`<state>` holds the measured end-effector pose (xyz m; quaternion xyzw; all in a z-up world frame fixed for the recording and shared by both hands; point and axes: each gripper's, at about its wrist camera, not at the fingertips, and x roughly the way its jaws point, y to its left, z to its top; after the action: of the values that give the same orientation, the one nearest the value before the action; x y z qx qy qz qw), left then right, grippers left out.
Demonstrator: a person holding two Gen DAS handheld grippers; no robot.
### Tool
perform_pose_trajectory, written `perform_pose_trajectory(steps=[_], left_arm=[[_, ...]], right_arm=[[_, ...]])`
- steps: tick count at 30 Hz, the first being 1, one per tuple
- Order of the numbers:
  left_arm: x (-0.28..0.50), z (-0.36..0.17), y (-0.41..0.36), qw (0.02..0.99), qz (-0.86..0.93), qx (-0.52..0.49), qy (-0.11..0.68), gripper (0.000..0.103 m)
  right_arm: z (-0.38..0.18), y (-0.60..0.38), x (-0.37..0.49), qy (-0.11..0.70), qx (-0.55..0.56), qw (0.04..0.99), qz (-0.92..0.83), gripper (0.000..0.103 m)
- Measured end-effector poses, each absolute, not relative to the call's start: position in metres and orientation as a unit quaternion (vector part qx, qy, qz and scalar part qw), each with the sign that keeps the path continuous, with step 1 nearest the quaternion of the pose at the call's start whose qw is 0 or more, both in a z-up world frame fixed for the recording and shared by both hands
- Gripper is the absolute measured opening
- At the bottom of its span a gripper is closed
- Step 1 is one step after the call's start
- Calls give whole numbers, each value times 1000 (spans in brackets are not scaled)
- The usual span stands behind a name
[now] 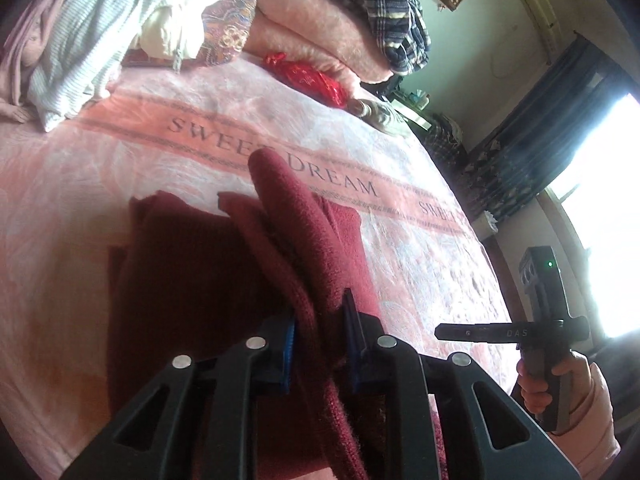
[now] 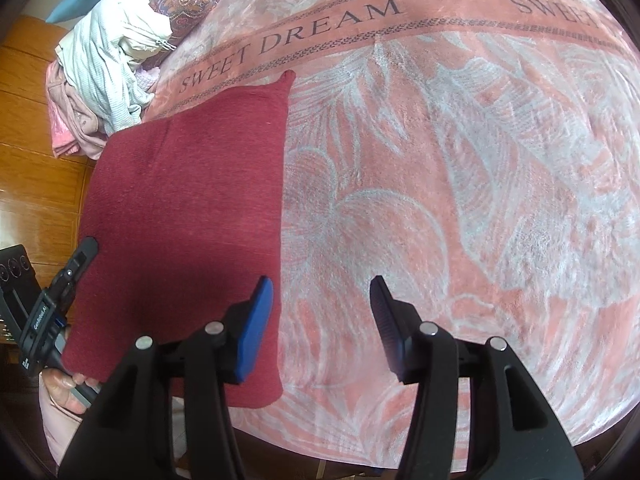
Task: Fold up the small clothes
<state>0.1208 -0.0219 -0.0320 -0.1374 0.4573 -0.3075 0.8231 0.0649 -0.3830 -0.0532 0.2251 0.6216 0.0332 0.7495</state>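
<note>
- Dark red, knitted and thick, the small garment (image 2: 184, 208) lies folded into a rough rectangle on the pink fleece blanket printed "SWEET DREAM" (image 2: 460, 184), near the bed's edge closest to the person.
- The left gripper (image 1: 320, 344) is clenched on a raised ridge of that red knit, the cloth bunched between its blue pads and lifted off the flat layers beneath.
- The right gripper (image 2: 320, 328) hovers with its fingers spread and nothing between them, one blue pad over the garment's near right border, the other over bare blanket.
- Risk, as a judgement: pulling the pinched ridge across with only one hand engaged could drag the lower layers along and undo the rectangle (heavy knit tends to cling to fleece); a slack grip could drop the flap short and leave a crooked fold.
- The garment's near corner sits close to the bed edge, with wooden floor (image 2: 36, 120) just beyond, so a tug toward the person could slide it off.
- Open blanket stretches wide to the garment's right and ahead of it; a heap of pale striped and pink clothes (image 2: 108, 80) crowds the far-left corner, well apart from the fold.
</note>
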Motion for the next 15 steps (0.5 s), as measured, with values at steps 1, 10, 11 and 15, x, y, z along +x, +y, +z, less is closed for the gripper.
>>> perform_pose_trajectory(steps=[1, 10, 11, 15], left_arm=[[122, -30, -12, 827, -301, -138, 454, 20], [130, -77, 77, 829, -238, -137, 487, 15], [129, -84, 78, 826, -237, -133, 494, 15], [127, -104, 73, 814, -238, -141, 511, 14]], right_arm=[[-53, -382, 66, 622, 224, 750, 33, 51], [-61, -353, 72, 638, 193, 744, 48, 51], [-61, -349, 74, 639, 188, 744, 51, 51], [-62, -328, 78, 645, 169, 742, 62, 52]])
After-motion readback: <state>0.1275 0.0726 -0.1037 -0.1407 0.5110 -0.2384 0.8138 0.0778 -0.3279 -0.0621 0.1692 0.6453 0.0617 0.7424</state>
